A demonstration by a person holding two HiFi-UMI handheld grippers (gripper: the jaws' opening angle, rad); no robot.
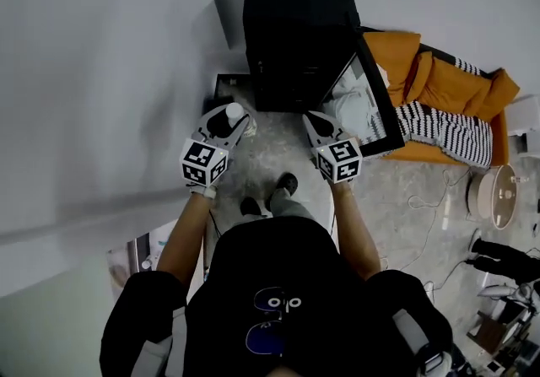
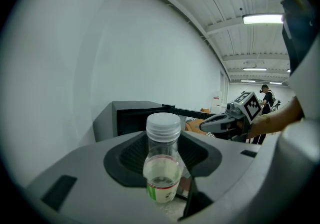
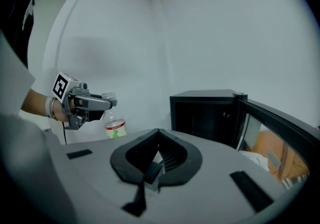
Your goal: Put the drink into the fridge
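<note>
1. One drink bottle (image 2: 162,168) with a white cap is squeezed in the left gripper (image 1: 226,124), in front of the fridge (image 1: 295,29).
2. The gripper hides the bottle's bottom.
3. The right gripper (image 3: 159,135) is pinched closed on nothing.
4. The one black fridge has its door (image 1: 377,105) open, and its inside is too dark to see.
</note>
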